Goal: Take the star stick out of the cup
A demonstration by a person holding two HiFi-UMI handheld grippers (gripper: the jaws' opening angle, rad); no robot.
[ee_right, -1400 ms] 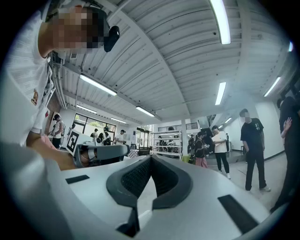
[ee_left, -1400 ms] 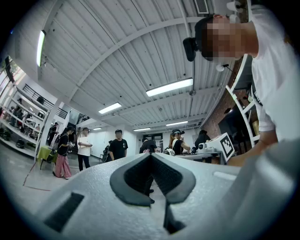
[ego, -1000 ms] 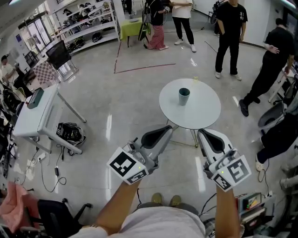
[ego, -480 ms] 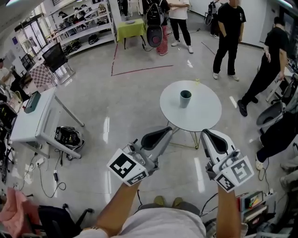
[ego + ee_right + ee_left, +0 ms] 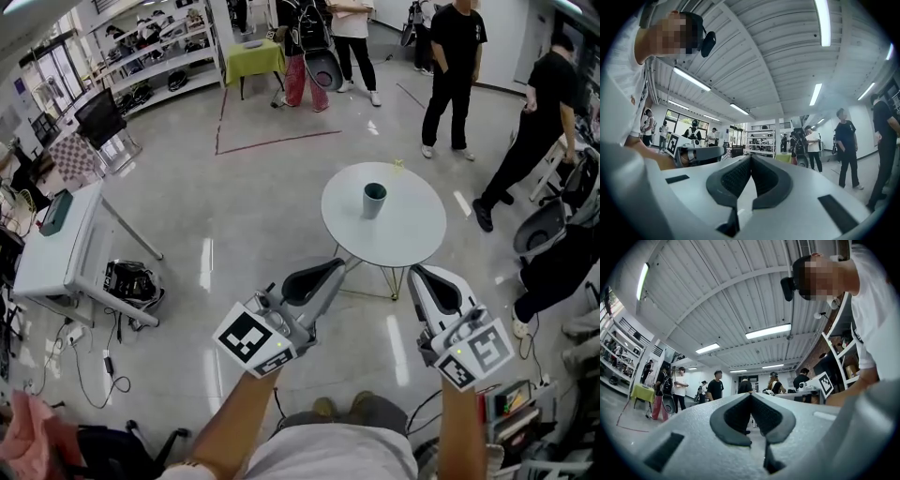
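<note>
Closing in slowly: round table [image 5: 403, 234] and cup [image 5: 374, 200] sit barely nearer than a second ago, still well ahead. Left gripper [image 5: 336, 264] and right gripper [image 5: 415, 272] both pressed together, empty. Star stick not discernible; reach not begun.

The place is a large open lab or workshop hall. It has a polished grey floor [image 5: 234, 216] marked with red tape [image 5: 272, 141], metal shelving [image 5: 150, 66] stacked with gear, and a white workbench [image 5: 56, 253] with loose cables [image 5: 94, 361] beside it. Strip lights [image 5: 768, 331] hang under a ribbed ceiling, and people [image 5: 450, 66] stand about.
</note>
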